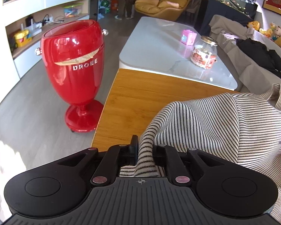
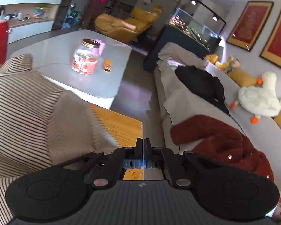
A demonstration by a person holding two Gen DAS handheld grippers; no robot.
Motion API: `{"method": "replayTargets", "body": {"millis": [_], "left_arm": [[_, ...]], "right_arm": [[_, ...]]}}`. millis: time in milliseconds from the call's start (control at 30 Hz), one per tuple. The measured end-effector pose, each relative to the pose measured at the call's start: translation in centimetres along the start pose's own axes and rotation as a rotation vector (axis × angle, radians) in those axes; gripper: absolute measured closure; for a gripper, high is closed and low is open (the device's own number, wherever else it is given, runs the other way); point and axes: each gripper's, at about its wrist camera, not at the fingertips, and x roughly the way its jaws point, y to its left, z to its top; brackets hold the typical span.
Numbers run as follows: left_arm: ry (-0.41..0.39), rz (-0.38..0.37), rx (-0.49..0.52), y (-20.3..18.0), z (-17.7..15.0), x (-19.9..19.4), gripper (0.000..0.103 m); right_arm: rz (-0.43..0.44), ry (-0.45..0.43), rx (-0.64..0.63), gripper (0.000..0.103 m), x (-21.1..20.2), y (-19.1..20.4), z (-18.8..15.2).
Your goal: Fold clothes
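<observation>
A cream shirt with thin black stripes (image 1: pixel 215 123) lies bunched on the wooden table (image 1: pixel 140 97), its collar at the far right. My left gripper (image 1: pixel 144 150) is shut on a raised fold of this shirt; cloth runs between the fingers and hides the right one. In the right wrist view the striped shirt (image 2: pixel 24 101) fills the left side, a little blurred. My right gripper (image 2: pixel 144 146) hangs shut over the wooden table's right edge (image 2: pixel 133 129), to the right of the cloth, with nothing visible between its fingers.
A glass jar (image 1: pixel 204 53) and a pink box (image 1: pixel 188 37) stand on the white marble tabletop (image 1: pixel 159 43) beyond. A red bin (image 1: pixel 75 69) stands on the floor to the left. To the right, a sofa (image 2: pixel 187 101) holds a red fleece garment (image 2: pixel 224 144), black clothes (image 2: pixel 202 82) and a plush goose (image 2: pixel 260 97). A person (image 2: pixel 101 3) stands far back.
</observation>
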Motion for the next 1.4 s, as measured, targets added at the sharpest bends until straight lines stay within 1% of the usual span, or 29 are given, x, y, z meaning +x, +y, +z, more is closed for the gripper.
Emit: {"method": "replayTargets", "body": {"millis": [133,167,233,300,333,367,400,433,467,500,533,633,667,700,733,767,800,833,867,933,967,1033,1100,1167,1200,1233,1267,1333,1400], "left_arm": [[0.014,-0.010,-0.023,0.2,0.7,-1.1,0.079],[0.011,-0.016,-0.030,0.2,0.8,-1.8,0.073],[-0.026,-0.032,-0.027,-0.1,0.8,-3.8,0.061],[-0.082,-0.055,-0.009,-1.1,0.6,-5.9,0.049],[-0.113,-0.076,0.003,-1.8,0.4,-6.9,0.046],[-0.143,-0.097,0.015,-2.5,0.3,-7.9,0.039],[-0.174,-0.118,0.026,-3.3,0.2,-8.9,0.029],[-0.192,-0.150,0.038,-4.0,-0.1,-9.7,0.024],[-0.182,-0.204,0.045,-4.9,-0.7,-9.9,0.018],[-0.162,-0.264,0.049,-5.7,-1.3,-9.8,0.014],[-0.141,-0.324,0.053,-6.6,-2.0,-9.8,0.013],[-0.025,-0.509,0.081,-9.8,-5.5,-8.1,0.012],[-0.005,-0.544,0.094,-10.8,-6.6,-7.6,0.012],[0.006,-0.570,0.108,-11.7,-7.6,-7.1,0.012],[0.013,-0.581,0.115,-12.4,-8.3,-6.6,0.011],[0.018,-0.585,0.117,-12.9,-9.0,-6.1,0.010],[0.023,-0.589,0.116,-13.0,-9.3,-5.7,0.008],[0.028,-0.592,0.113,-13.1,-9.4,-5.4,0.008],[0.033,-0.595,0.110,-13.1,-9.5,-5.0,0.007],[0.052,-0.586,0.115,-12.8,-9.6,-4.2,0.006],[0.047,-0.576,0.137,-12.8,-9.6,-4.2,0.005],[0.038,-0.557,0.182,-12.7,-9.7,-4.1,0.005],[0.033,-0.541,0.240,-12.8,-10.2,-4.4,0.005],[0.034,-0.530,0.277,-12.7,-10.5,-4.7,0.005],[0.036,-0.528,0.291,-12.5,-10.6,-4.8,0.005],[0.037,-0.529,0.295,-12.3,-10.7,-5.0,0.005],[0.037,-0.532,0.297,-12.1,-10.8,-5.1,0.005],[0.037,-0.540,0.298,-11.6,-11.0,-5.4,0.005],[0.037,-0.542,0.299,-11.0,-11.2,-5.7,0.005]], "right_arm": [[0.148,-0.035,0.066,0.101,-2.1,-1.2,-0.9],[0.186,-0.045,0.083,0.101,-2.7,-1.4,-1.1],[0.263,-0.064,0.115,0.099,-3.9,-2.0,-1.5],[0.353,-0.108,0.067,0.098,-5.5,-0.3,-0.4],[0.398,-0.130,0.041,0.094,-6.3,0.7,0.1],[0.480,-0.123,0.075,0.090,-6.1,1.6,1.2],[0.568,-0.110,0.118,0.081,-5.8,2.5,2.4],[0.656,-0.098,0.162,0.073,-5.4,3.4,3.6],[0.733,-0.068,0.211,0.068,-4.6,4.6,4.8],[0.809,-0.035,0.262,0.057,-3.7,5.9,6.0],[0.843,-0.019,0.286,0.051,-2.8,7.2,6.9],[0.819,0.078,0.267,0.048,0.6,12.2,8.7],[0.809,0.111,0.259,0.048,1.7,13.9,9.2],[0.800,0.175,0.260,0.049,2.8,15.2,9.3],[0.806,0.210,0.249,0.055,3.1,16.2,9.2],[0.815,0.240,0.236,0.057,3.4,17.1,9.1],[0.835,0.221,0.191,0.074,2.8,18.0,9.5],[0.846,0.209,0.174,0.086,2.4,18.3,10.0],[0.841,0.189,0.181,0.090,2.1,18.3,10.6],[0.797,0.132,0.190,0.091,2.0,17.6,12.4],[0.741,0.092,0.166,0.091,2.1,17.5,13.4],[0.642,0.022,0.077,0.091,1.9,16.9,14.6],[0.538,-0.015,-0.008,0.091,1.6,16.0,15.0],[0.500,-0.030,-0.021,0.087,0.8,13.9,14.4],[0.492,-0.036,-0.016,0.081,0.3,12.5,13.8],[0.496,-0.034,-0.010,0.076,-0.4,11.2,12.8],[0.503,-0.031,-0.003,0.076,-1.1,9.8,11.7],[0.509,-0.002,-0.027,0.075,-2.5,7.9,8.5],[0.518,0.041,-0.088,0.075,-4.4,7.0,4.2]]}}
